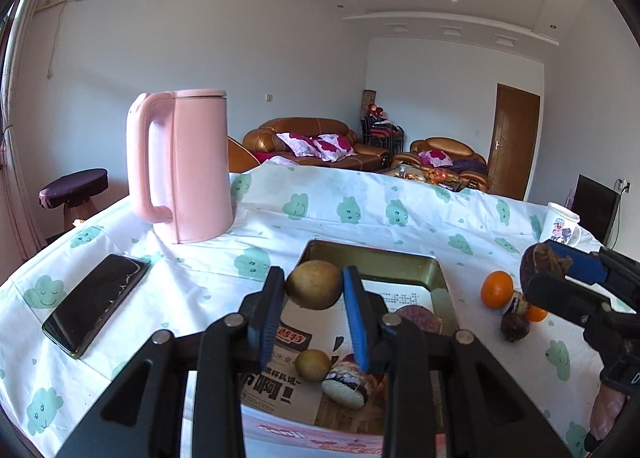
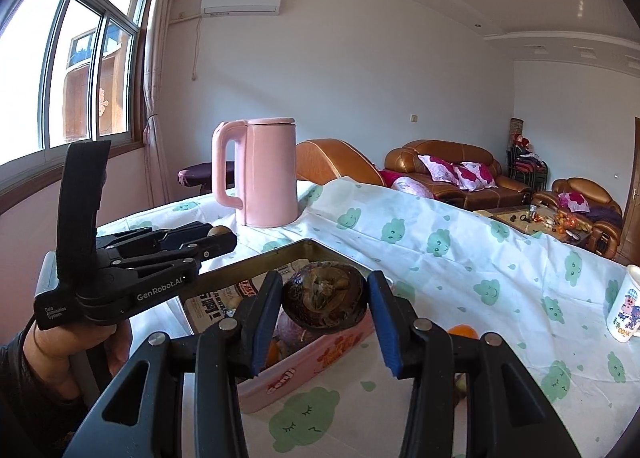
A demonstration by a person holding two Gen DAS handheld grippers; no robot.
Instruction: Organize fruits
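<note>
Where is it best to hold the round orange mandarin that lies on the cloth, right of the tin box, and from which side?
Grip the round orange mandarin across its widest middle, coming from above: it is a ball, so off-centre jaws would probably slip. A small dark purple fruit lies close at its near right, so keep the jaws off that side.

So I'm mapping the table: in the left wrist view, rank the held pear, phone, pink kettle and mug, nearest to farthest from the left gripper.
1. Pear, between the left gripper fingers.
2. Phone, left, on the cloth.
3. Pink kettle, behind, left.
4. Mug, far right edge.
</note>
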